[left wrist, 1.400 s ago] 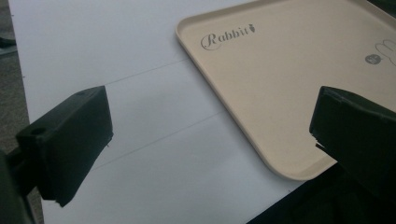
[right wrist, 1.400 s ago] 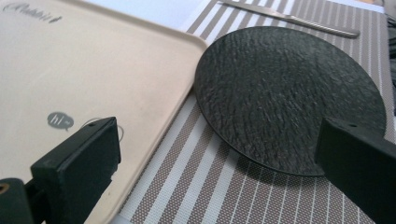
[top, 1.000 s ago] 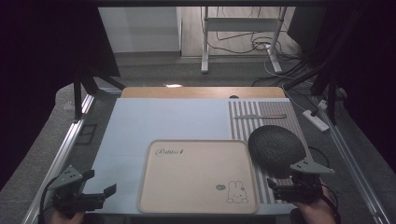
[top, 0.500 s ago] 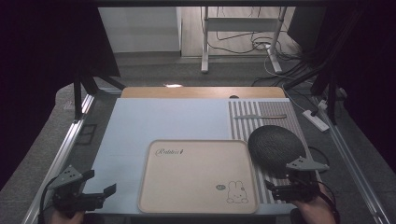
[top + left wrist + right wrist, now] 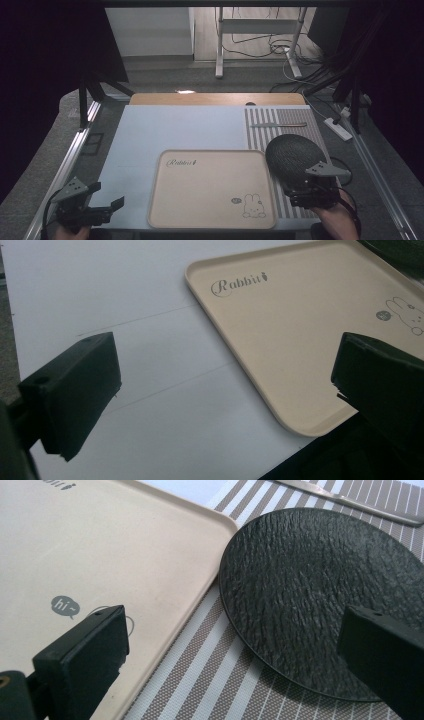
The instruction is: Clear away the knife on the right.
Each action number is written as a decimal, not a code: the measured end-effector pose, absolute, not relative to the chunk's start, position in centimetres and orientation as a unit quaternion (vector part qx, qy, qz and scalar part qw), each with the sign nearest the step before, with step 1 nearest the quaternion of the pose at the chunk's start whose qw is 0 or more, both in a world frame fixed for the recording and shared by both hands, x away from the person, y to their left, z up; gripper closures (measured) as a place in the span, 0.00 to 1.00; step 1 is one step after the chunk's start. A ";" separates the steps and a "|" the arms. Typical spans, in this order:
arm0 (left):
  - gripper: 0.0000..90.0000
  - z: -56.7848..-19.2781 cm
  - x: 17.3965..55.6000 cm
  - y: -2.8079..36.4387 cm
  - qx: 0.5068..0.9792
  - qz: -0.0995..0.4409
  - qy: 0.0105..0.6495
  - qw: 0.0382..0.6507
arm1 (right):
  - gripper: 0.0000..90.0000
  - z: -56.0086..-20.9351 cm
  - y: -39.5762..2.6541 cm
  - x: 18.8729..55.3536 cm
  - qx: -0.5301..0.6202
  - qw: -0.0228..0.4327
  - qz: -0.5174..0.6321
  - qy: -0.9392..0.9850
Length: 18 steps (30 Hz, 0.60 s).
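Note:
A beige tray [image 5: 210,190] printed with "Rabbit" and a small bunny lies at the front middle of the pale table [image 5: 175,130]. To its right, a black textured round plate [image 5: 290,155] rests on a striped placemat [image 5: 280,120]. My left gripper [image 5: 106,196] hovers open at the front left corner; in the left gripper view its jaws [image 5: 225,390] frame the tray's near edge [image 5: 300,315]. My right gripper [image 5: 302,190] stands open just in front of the plate, and its jaws [image 5: 235,650] straddle the gap between tray [image 5: 100,540] and plate [image 5: 320,590].
A slim metal utensil [image 5: 277,124] lies across the placemat behind the plate, seen also as the utensil [image 5: 350,500] in the right gripper view. A wooden strip [image 5: 215,98] borders the table's far edge. Metal rails run along both sides.
The right gripper has shifted slightly to the left near the plate. The left gripper has hardly moved. Both stay open.

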<state>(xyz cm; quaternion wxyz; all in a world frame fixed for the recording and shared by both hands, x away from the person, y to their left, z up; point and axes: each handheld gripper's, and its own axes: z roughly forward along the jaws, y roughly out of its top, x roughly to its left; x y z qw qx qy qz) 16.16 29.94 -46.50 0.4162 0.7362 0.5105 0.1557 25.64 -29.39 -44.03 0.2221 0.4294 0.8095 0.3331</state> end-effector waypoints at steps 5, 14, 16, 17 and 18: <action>0.01 -46.5 16.1 30.0 0.735 0.156 0.511 0.417 | 0.01 -44.1 -29.4 25.9 0.430 0.223 0.331 0.810; 0.01 -46.5 16.1 29.9 0.736 0.156 0.511 0.416 | 0.01 -44.3 -29.6 27.0 0.430 0.197 0.340 0.813; 0.01 -46.5 16.1 29.9 0.735 0.157 0.511 0.417 | 0.01 -44.3 -29.6 27.2 0.428 0.192 0.346 0.812; 0.01 -46.5 16.1 30.0 0.735 0.156 0.511 0.417 | 0.01 -44.3 -29.5 27.3 0.427 0.192 0.347 0.813; 0.01 -46.5 16.1 30.0 0.735 0.156 0.511 0.417 | 0.01 -44.3 -29.5 27.4 0.424 0.195 0.345 0.814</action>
